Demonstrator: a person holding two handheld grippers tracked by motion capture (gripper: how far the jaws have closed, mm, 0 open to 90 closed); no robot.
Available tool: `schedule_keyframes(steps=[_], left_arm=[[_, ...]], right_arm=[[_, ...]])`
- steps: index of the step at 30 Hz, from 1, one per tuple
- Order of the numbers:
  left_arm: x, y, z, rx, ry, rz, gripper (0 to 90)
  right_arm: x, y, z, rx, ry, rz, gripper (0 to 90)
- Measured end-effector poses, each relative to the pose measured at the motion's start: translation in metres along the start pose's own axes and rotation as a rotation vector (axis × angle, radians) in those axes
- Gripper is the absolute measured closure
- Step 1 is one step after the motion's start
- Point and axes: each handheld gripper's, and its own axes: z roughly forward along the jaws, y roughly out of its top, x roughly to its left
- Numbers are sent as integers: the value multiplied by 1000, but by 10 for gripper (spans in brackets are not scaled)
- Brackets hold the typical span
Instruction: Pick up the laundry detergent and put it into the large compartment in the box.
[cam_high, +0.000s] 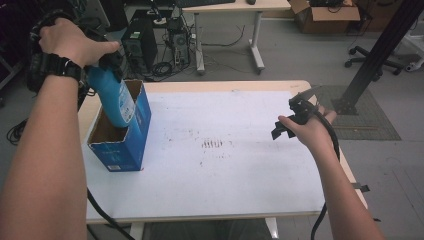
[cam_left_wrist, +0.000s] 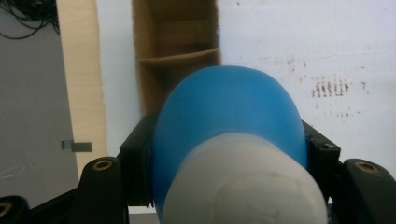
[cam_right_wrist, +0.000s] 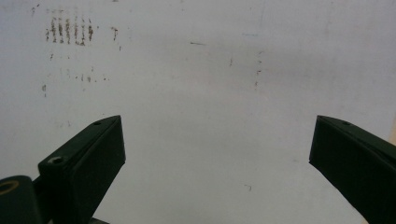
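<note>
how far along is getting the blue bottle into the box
Done: the left claw is shut on the blue bottle, and the blue box stands open on the table. In hand: the bottle's lower end is tilted into the box mouth. Left: lowering it fully and letting go. The right claw is open, holding nothing.

A white-topped surface (cam_high: 240, 170) carries a brownish smudge (cam_high: 212, 144). Behind it on the floor stand a computer tower (cam_high: 138, 46), a second desk (cam_high: 235, 7), a cardboard box (cam_high: 325, 15) and an office-chair base (cam_high: 372, 59).
</note>
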Motion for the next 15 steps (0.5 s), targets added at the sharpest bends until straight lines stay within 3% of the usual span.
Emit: schedule_keyframes(steps=[9, 15], left_arm=[[21, -3, 1, -9, 7, -40, 373], [27, -3, 2, -6, 15, -41, 373]], right_arm=[[0, 1, 2, 7, -4, 2, 35], [0, 2, 4, 11, -4, -2, 35]])
